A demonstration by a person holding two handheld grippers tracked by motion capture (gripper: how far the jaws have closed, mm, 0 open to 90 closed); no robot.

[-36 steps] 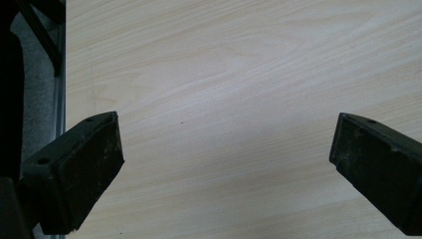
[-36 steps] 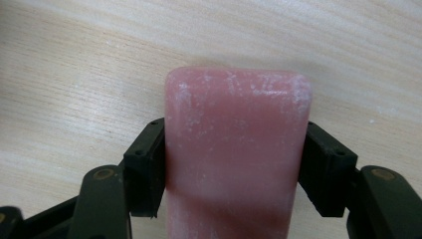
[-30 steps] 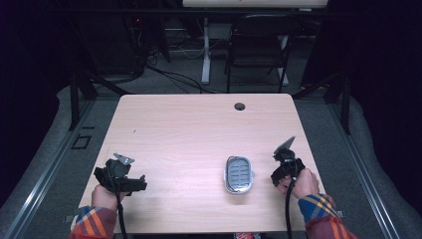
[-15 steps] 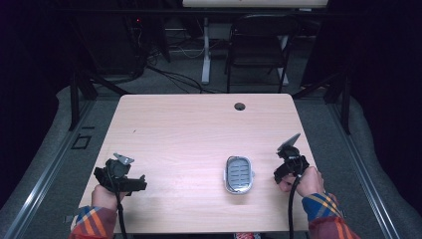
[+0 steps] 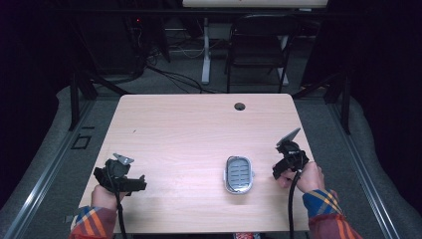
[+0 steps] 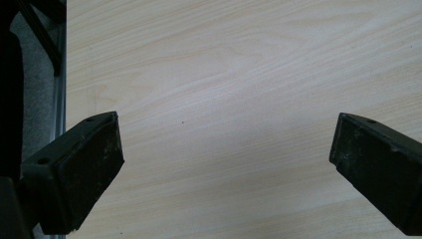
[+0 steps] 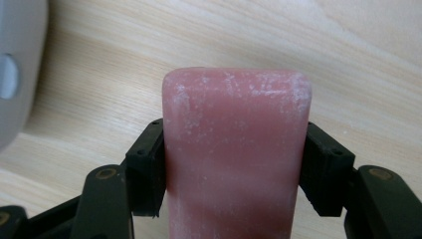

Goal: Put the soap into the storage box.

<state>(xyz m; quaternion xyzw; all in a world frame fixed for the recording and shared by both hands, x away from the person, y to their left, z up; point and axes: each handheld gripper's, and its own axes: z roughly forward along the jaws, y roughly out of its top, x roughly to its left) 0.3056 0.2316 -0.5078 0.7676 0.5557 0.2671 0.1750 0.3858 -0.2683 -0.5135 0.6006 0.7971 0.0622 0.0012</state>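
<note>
A pink bar of soap point(image 7: 236, 129), dusted with white, stands between the jaws of my right gripper point(image 7: 236, 164), which is shut on its sides. In the high view that right gripper point(image 5: 279, 170) hovers near the table's right edge, just right of a grey oval soap dish point(image 5: 238, 174) with slots in its bottom. The dish's pale rim point(image 7: 15, 74) shows at the left edge of the right gripper view. My left gripper point(image 5: 135, 184) sits low at the front left of the table. Its jaws are wide apart over bare wood point(image 6: 224, 169), with nothing between them.
The light wooden table point(image 5: 189, 129) has a small round cable hole point(image 5: 240, 106) near its far edge. Beyond it stand a dark chair point(image 5: 259, 45) and a desk leg with cables on the floor. A metal rail point(image 6: 59, 74) runs along the table's left side.
My right gripper with the soap has shifted slightly to the right, away from the dish. The left gripper has stayed in place.
</note>
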